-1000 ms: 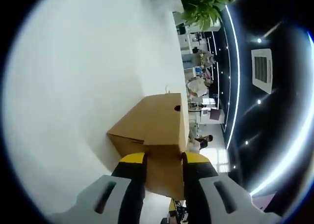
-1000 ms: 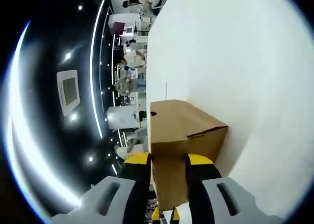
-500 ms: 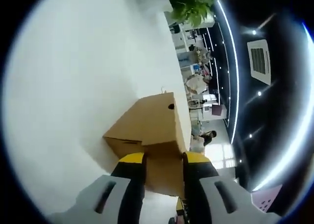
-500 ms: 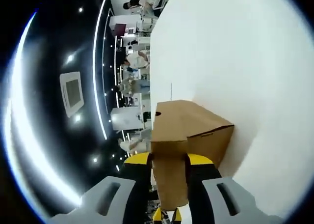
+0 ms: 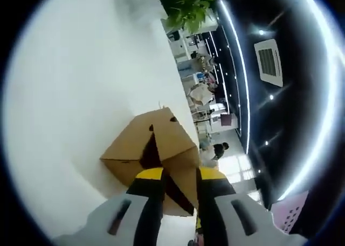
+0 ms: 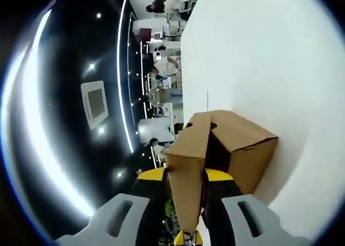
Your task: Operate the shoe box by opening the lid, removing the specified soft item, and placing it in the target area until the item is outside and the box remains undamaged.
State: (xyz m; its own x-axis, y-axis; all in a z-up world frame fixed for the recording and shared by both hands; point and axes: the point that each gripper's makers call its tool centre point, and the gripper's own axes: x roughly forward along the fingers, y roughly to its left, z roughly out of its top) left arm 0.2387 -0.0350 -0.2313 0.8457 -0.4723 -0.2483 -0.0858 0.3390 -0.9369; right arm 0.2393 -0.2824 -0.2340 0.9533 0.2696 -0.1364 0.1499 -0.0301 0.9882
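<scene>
Now both tongs (image 5: 171,173) (image 6: 185,173) clamped on lid (image 6: 186,165) — shoe box (image 5: 141,144) ajar, interior dark.

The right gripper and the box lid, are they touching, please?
Touching: in the right gripper view the right gripper is shut on the lid, cardboard pinched between both yellow tips.

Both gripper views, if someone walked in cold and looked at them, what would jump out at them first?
The brown cardboard shoe box on the white table, its lid lifted so a dark gap shows beneath it. The right gripper pinches one lid flap, and the left gripper pinches the flap at the other end. Beyond the table edge lie a busy office and a leafy green plant.
</scene>
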